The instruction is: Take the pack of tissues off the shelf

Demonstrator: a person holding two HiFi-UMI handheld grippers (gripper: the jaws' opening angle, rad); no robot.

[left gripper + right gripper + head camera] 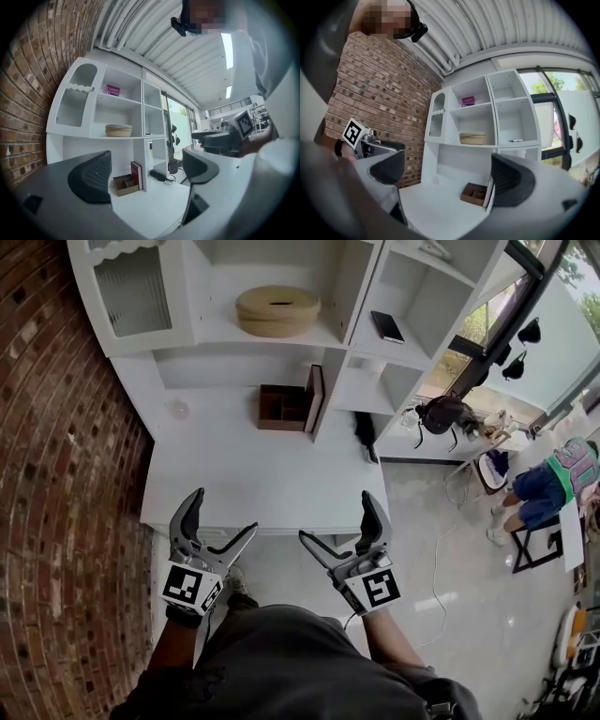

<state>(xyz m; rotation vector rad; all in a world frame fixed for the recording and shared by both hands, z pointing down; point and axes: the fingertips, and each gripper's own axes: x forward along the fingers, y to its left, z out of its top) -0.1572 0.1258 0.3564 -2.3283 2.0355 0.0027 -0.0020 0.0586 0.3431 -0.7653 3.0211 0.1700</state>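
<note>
In the head view, the left gripper (pixel 223 512) and the right gripper (pixel 336 517) sit side by side at the lower middle of the frame. They are apart from each other, over the near edge of the white counter (pixel 253 474).

Both pairs of fingers stand wide apart with nothing between them. In the left gripper view, the dark ribbed fingers (pixel 91 177) frame only bare counter and the shelves beyond. The right gripper view shows the same for its own fingers (pixel 513 180).

The pink pack of tissues (pixel 112 90) lies on an upper shelf of the white shelf unit (pixel 352 277), at the upper left of the left gripper view. In the right gripper view the pack of tissues (pixel 468 101) appears at the upper middle. On the shelf below it sits a round woven basket (pixel 277 310).

Under the shelves, a brown divided box (pixel 281 407) rests on the counter, with a red book (pixel 314 397) upright just beside its right side. A brick wall (pixel 56 427) fills the left of the frame.
</note>
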